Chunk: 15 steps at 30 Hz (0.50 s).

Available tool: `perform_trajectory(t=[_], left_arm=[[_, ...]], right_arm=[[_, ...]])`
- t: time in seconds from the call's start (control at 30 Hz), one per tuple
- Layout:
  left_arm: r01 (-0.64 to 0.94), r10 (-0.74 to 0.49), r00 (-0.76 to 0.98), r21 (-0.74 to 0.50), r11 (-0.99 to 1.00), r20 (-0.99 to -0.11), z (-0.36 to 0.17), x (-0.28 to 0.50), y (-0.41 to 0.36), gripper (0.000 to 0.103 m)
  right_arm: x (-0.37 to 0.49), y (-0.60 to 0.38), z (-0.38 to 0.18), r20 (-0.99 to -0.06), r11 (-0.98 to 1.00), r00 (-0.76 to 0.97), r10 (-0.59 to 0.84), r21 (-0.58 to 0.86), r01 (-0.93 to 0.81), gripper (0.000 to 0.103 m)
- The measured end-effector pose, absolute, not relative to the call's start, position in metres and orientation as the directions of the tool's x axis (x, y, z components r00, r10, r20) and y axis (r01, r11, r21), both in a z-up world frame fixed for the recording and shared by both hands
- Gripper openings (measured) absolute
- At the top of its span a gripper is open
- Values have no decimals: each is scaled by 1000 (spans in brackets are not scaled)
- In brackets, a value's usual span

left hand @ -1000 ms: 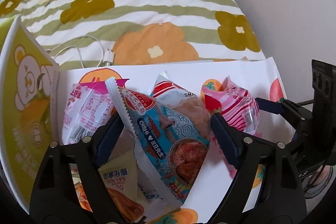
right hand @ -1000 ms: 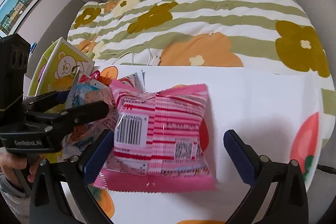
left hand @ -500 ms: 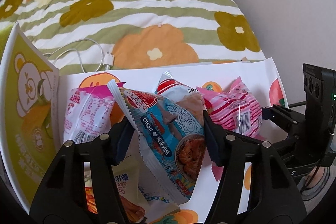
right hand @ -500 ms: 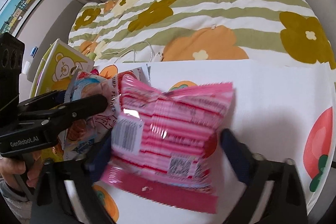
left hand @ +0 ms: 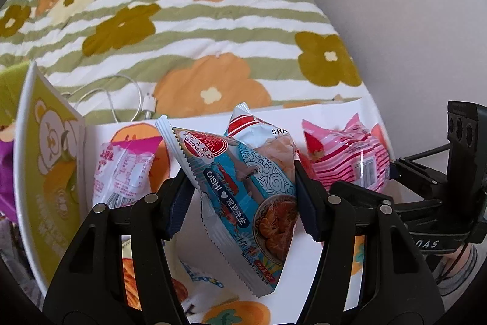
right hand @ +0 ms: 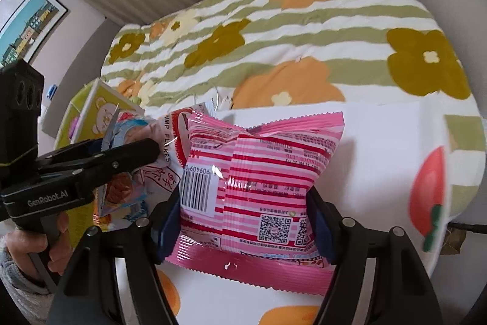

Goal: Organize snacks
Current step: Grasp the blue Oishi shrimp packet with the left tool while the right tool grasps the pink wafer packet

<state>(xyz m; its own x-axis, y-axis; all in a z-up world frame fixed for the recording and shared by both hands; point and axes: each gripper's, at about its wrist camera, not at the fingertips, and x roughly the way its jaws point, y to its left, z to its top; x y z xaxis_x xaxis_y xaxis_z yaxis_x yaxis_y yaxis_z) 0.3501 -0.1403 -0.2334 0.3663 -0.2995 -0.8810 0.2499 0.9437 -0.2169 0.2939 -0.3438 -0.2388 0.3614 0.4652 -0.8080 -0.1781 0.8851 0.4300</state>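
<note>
My left gripper (left hand: 240, 200) is shut on a blue Oishi snack bag (left hand: 243, 191) and holds it tilted above the white fruit-print table (left hand: 310, 273). A white-and-red shrimp flakes bag (left hand: 268, 136) sits right behind it. My right gripper (right hand: 243, 224) is shut on a pink striped snack bag (right hand: 258, 172), lifted off the table (right hand: 386, 142). That pink bag also shows at the right of the left wrist view (left hand: 350, 157). The left gripper and its bag show at the left of the right wrist view (right hand: 100, 160).
A pink-and-white snack packet (left hand: 124, 172) lies left of the blue bag. A yellow-green box with a bear print (left hand: 45, 188) stands at the table's left edge. A floral quilt (left hand: 182, 35) with a white charging cable (left hand: 127, 102) lies behind the table. A wall is at the right.
Both grippers have closed from open: the left onto the blue Oishi bag, the right onto the pink striped bag. Both bags are now raised off the table.
</note>
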Motion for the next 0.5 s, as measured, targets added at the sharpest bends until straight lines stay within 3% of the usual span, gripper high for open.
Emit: perform_trajectory(t=[0.23, 0.5], left_arm=[[272, -326, 467, -217, 937, -822, -175, 329, -138, 57], [240, -321, 593, -219, 946, -739, -99, 303, -86, 57]], right_arm=[[279, -352, -186, -782, 897, 441, 441, 393, -201, 68], [264, -325, -117, -720, 896, 533, 444, 347, -277, 68]])
